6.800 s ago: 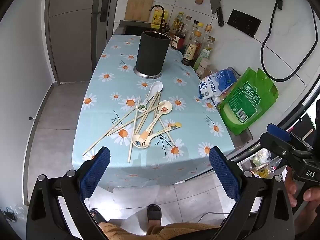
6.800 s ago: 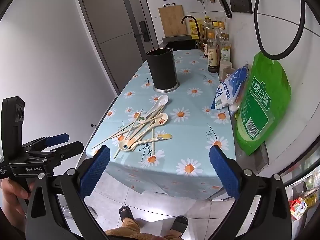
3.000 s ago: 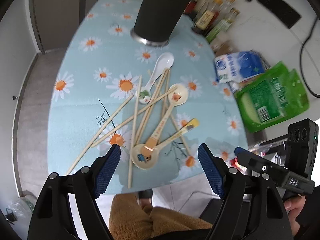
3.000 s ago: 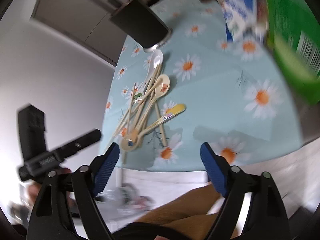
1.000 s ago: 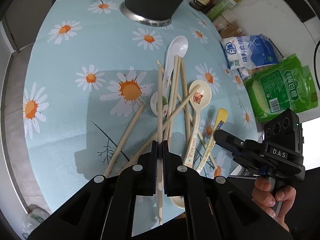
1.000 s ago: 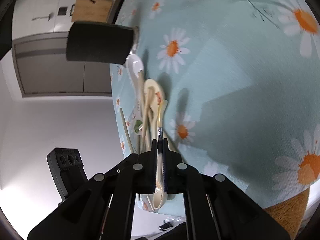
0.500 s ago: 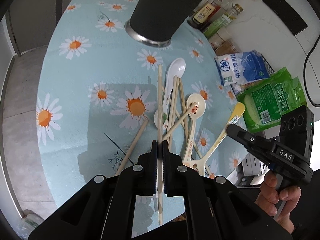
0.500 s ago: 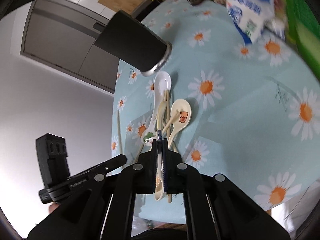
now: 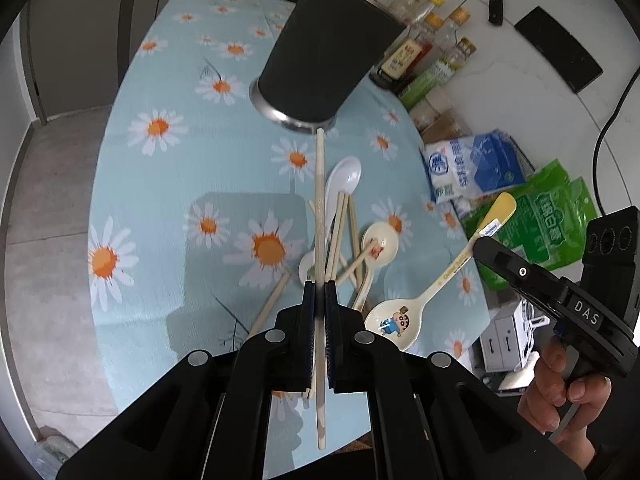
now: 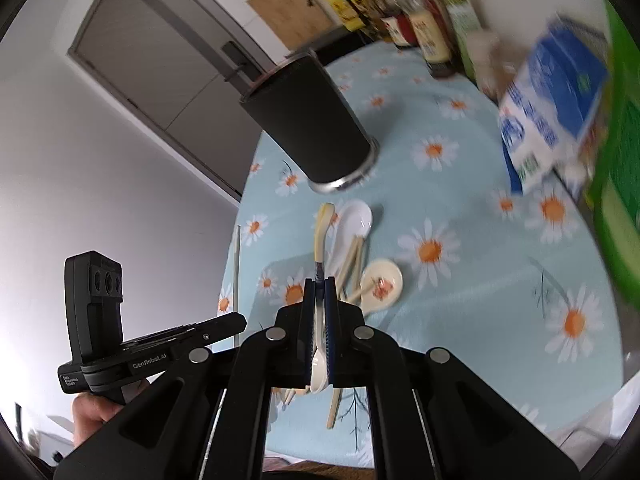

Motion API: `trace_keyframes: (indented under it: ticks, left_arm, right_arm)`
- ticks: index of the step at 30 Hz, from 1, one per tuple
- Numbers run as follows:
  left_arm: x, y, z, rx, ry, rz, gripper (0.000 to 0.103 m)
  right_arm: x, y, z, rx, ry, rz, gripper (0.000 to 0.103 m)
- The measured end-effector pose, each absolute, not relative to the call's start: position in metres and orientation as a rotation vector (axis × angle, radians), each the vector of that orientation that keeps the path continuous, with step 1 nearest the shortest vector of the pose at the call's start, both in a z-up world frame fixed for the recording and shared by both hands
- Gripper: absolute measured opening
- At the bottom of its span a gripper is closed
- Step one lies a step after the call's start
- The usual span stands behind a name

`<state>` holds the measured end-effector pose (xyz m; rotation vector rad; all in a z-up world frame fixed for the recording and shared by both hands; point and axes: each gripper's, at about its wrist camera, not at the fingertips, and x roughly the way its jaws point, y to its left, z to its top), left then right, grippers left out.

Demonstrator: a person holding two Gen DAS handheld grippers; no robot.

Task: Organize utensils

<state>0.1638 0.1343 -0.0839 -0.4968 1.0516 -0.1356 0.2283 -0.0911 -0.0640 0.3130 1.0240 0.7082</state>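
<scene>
the left wrist camera sits just behind the left claw [image 9: 319, 300] and looks steeply down along its fingers at the bench [image 9: 160, 200], close above the near edge, with the black holder [image 9: 324, 64] at 12 o'clock. the right wrist camera sits behind the right claw [image 10: 319, 304], also angled down but rolled, so the black holder [image 10: 308, 132] leans toward 11 o'clock. both views share the daisy cloth, the holder and the utensil pile [image 9: 348, 240]. each sees the other claw: right at 4 o'clock [image 9: 486, 246], left at 8 o'clock [image 10: 236, 322].
</scene>
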Motion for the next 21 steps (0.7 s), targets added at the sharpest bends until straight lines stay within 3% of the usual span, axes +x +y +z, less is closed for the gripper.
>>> trace_keyframes:
  ticks: [21]
  left_arm:
    - [0.201,0.130,-0.001,-0.430,0.762,-0.017,0.003]
  right_arm:
    - [0.291,-0.070,0.008,0.154,0.805,0.884,0.006]
